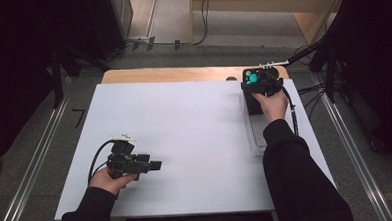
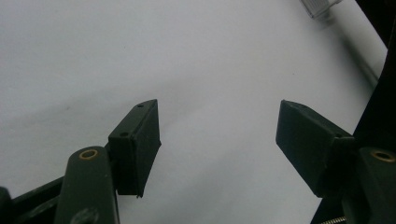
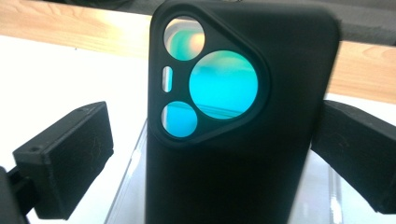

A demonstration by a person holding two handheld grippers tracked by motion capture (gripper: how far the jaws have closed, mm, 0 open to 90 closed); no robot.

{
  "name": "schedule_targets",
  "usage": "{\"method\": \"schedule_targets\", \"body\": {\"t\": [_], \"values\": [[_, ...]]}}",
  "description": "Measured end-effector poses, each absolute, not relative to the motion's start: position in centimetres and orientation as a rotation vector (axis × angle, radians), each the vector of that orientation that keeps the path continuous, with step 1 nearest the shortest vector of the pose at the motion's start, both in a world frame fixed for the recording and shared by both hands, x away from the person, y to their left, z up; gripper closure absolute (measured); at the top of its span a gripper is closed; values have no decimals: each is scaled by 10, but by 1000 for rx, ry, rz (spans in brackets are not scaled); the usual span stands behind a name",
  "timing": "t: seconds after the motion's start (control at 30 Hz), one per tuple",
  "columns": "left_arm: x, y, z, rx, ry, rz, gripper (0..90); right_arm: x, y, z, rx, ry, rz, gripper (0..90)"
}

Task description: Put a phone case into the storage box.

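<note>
A black phone case [image 3: 243,182] with teal-lit camera cutouts stands upright between the jaws of my right gripper [image 3: 215,112]. The left pad [image 3: 70,158] stands clear of the case with a gap. The right pad [image 3: 359,154] sits right at the case's edge. In the high view the case [image 1: 252,78] and the right gripper [image 1: 261,89] are at the table's far right, over the far end of a clear plastic tray [image 1: 256,138]. My left gripper [image 1: 155,166] rests low over the near left of the white board, open and holding nothing [image 2: 219,135].
A white board [image 1: 194,125] covers the table, with a strip of wooden tabletop [image 1: 172,74] showing at the far edge. Cables and dark stands crowd the floor beyond and to the right. A corner of the clear tray [image 2: 320,5] appears far off in the left gripper view.
</note>
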State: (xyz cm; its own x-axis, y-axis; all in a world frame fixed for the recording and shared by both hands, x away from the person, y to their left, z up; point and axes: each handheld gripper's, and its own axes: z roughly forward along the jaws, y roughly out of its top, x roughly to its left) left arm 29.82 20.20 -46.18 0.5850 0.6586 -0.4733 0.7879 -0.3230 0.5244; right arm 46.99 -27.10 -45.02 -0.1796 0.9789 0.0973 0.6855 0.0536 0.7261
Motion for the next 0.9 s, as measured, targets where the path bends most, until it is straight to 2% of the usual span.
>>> {"method": "schedule_targets", "body": {"t": [0.63, 0.9], "values": [[299, 205, -461, 2066, 1151, -217, 302, 437, -259, -417, 1598, 2002, 1044, 0], [299, 206, -460, 2063, 1151, -211, 302, 431, -244, -424, 1580, 2091, 1079, 0]]}}
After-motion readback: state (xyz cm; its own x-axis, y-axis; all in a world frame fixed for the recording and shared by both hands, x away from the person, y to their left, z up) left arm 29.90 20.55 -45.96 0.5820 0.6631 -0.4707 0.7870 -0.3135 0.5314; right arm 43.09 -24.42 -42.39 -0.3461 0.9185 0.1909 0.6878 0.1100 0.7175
